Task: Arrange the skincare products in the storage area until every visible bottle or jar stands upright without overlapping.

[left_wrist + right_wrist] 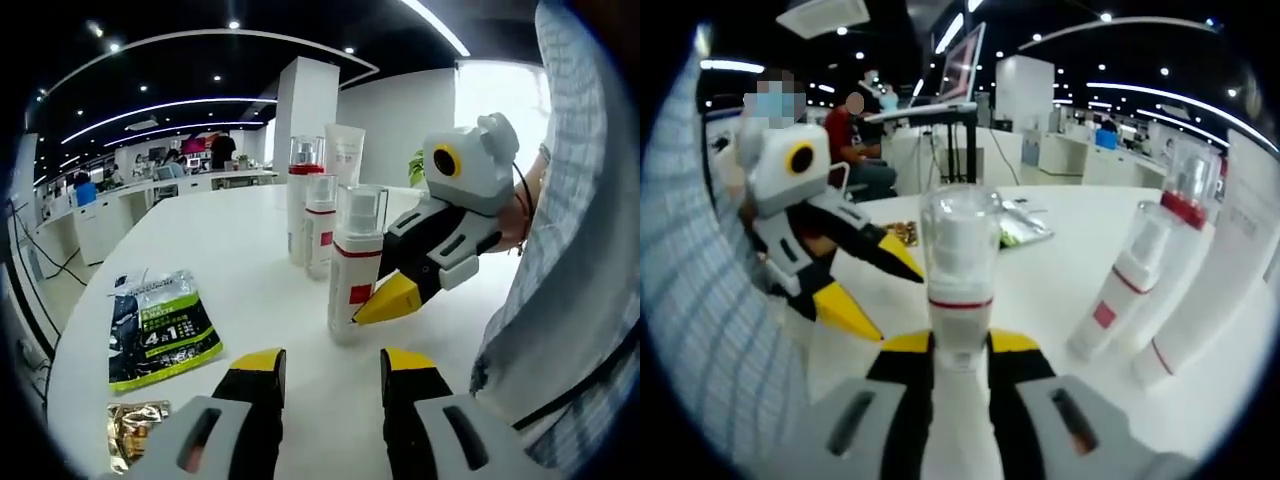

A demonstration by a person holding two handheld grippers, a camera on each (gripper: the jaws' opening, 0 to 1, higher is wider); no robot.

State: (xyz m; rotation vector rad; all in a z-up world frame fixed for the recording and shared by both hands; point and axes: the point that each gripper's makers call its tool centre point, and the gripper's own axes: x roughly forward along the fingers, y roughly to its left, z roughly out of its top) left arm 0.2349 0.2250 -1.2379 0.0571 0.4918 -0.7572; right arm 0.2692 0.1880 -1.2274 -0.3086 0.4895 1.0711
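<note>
R tongs clamping the front pump bottle at mid-body, standing upright on the surface. L tongs gaping wide, holding nothing, just short of it. Bottle prob light, stiff, slick plastic w/ top-heavy cap; gripping low-mid looks safest.
</note>
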